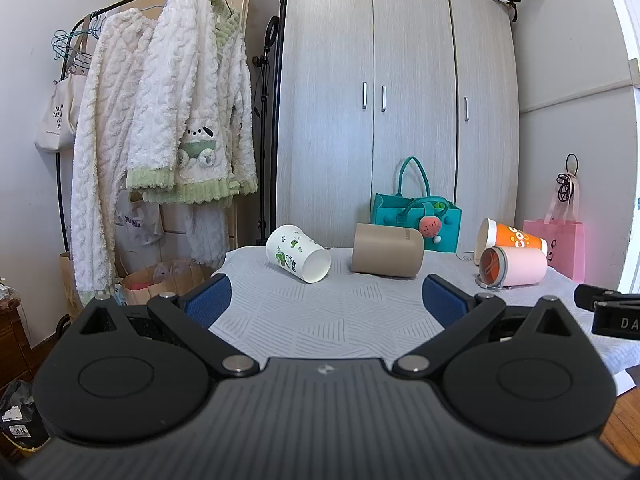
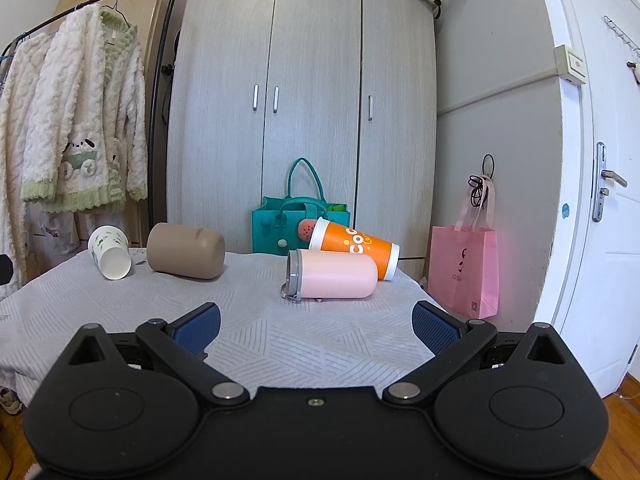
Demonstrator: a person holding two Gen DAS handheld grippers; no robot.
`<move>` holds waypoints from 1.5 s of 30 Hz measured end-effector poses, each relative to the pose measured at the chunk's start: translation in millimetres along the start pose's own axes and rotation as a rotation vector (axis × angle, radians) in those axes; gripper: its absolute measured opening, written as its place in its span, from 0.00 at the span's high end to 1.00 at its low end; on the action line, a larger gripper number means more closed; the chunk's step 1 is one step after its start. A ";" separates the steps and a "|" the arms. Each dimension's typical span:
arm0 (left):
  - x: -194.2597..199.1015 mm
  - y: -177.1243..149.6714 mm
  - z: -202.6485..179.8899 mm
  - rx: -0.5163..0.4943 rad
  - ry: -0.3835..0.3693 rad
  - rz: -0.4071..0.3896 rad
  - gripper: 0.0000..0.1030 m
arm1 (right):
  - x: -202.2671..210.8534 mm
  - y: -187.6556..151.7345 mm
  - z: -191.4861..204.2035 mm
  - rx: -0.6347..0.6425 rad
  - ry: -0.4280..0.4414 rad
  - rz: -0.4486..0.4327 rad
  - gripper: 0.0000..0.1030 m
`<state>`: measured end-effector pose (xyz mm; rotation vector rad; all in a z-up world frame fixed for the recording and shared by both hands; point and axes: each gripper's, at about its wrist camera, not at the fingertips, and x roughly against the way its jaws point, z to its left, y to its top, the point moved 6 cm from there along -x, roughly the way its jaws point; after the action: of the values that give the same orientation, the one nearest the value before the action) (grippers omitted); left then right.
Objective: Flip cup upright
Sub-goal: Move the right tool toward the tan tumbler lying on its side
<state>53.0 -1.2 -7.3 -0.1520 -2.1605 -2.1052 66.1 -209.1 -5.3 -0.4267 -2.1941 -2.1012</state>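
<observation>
Wardrobe [image 2: 304, 112], grey wood grain, three doors, filling centre of both views. Clothes rack [image 1: 160, 12] at upper left of the left wrist view, hung with fluffy white-and-green garments [image 1: 180, 120]. Table [image 2: 248, 320] under a pale patterned cloth across the middle of both frames. Pink gift bag [image 2: 466, 272] at right, beside the table; teal felt bag [image 2: 280, 228] behind the cups, against the wardrobe.

Left gripper [image 1: 326, 300] low in its frame, blue pads spread wide apart, nothing between them, well short of the cups. Right gripper [image 2: 316, 328] likewise — pads wide apart, holding nothing, over the near cloth.

Four cups, all lying on their sides along the far part of the table:
- Tan cup [image 2: 186, 256], centre-left in the right wrist view, closed base toward lower right.
- Orange cup [image 2: 354, 246], right of centre, white rim to the left, touching the pink one in front.
- Pink tumbler [image 2: 334, 274], grey-rimmed mouth to the left, nearest the right gripper.
- White cup with green leaf print [image 1: 298, 253] — far left, mouth toward the camera.
</observation>
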 end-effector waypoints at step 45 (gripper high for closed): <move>-172.4 45.7 33.0 0.191 -0.169 0.533 0.00 | -173.2 110.2 138.1 0.697 0.805 0.358 0.00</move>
<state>229.8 35.2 10.1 -0.8106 -2.0856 -1.6292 278.6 -95.5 50.9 0.0848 -1.9475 -0.9567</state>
